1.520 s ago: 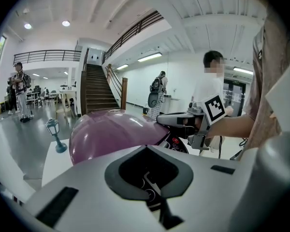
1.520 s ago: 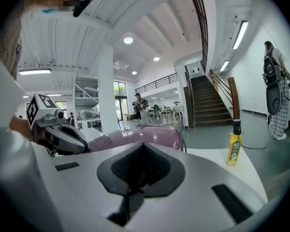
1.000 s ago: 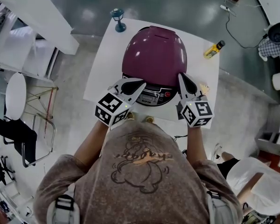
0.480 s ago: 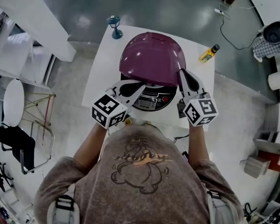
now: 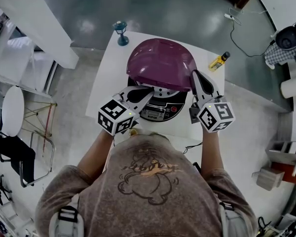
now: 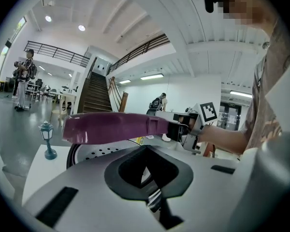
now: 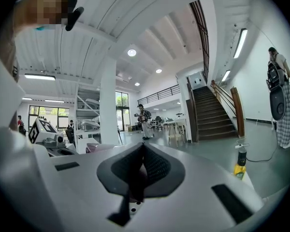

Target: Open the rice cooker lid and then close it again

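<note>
The rice cooker (image 5: pixel 160 107) stands on a white table (image 5: pixel 108 73). Its purple lid (image 5: pixel 160 63) is tilted up at the front. In the left gripper view the lid's edge (image 6: pixel 116 128) hangs above the perforated inner rim. My right gripper (image 5: pixel 194 76) is shut, its tips against the lid's right front edge, as the left gripper view also shows of the right gripper (image 6: pixel 178 129). My left gripper (image 5: pixel 149 89) looks shut and points at the cooker's front, just above the control panel (image 5: pixel 160 111). Whether it touches the cooker I cannot tell.
A small teal lantern figure (image 5: pixel 120 32) stands at the table's far left corner and a yellow bottle (image 5: pixel 218 60) at its far right. Folding chairs (image 5: pixel 12 112) stand to the left on the floor. A cable (image 5: pixel 237 31) runs over the floor beyond the table.
The lid's front edge has risen and shows more of the cooker's rim and panel. My right gripper has gone up with it. My left gripper has stayed about where it was.
</note>
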{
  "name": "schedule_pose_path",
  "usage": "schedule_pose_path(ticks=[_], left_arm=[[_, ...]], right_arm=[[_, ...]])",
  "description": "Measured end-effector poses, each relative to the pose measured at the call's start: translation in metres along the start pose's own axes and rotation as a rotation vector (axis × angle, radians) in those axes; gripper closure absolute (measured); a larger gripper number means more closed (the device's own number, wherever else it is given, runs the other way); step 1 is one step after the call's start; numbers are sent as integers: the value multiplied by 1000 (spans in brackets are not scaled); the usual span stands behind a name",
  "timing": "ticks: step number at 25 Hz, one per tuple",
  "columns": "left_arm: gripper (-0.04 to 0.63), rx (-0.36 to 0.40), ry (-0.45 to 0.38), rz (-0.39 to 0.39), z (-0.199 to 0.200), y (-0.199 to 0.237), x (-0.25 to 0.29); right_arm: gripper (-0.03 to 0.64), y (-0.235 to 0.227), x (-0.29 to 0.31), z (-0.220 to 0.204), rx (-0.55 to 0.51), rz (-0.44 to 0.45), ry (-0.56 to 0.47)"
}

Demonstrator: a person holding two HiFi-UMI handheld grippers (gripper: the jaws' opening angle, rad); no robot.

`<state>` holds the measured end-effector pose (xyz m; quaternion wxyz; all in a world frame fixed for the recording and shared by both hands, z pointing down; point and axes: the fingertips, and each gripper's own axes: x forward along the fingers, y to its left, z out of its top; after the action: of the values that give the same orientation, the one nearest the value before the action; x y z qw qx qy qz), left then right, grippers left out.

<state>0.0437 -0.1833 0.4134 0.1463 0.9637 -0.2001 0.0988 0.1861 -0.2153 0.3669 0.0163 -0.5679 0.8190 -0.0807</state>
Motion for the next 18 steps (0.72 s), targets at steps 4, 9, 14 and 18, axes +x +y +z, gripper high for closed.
schedule_pose_path(ticks=[4,9,14,18], left_arm=[[574,1,0,-5,0,1,4],[575,3,-4,-10,2,1,8],[574,-1,-17,-19,7,2,14],[574,3,-26,-23,12,3,17]], right_arm=[[614,-3,5,17,-10,11,-32],[614,-4,9,29,-21,24,-47],[614,-8,14,40,-21,34,-68],[614,-13,21,56,-15,34,-100]])
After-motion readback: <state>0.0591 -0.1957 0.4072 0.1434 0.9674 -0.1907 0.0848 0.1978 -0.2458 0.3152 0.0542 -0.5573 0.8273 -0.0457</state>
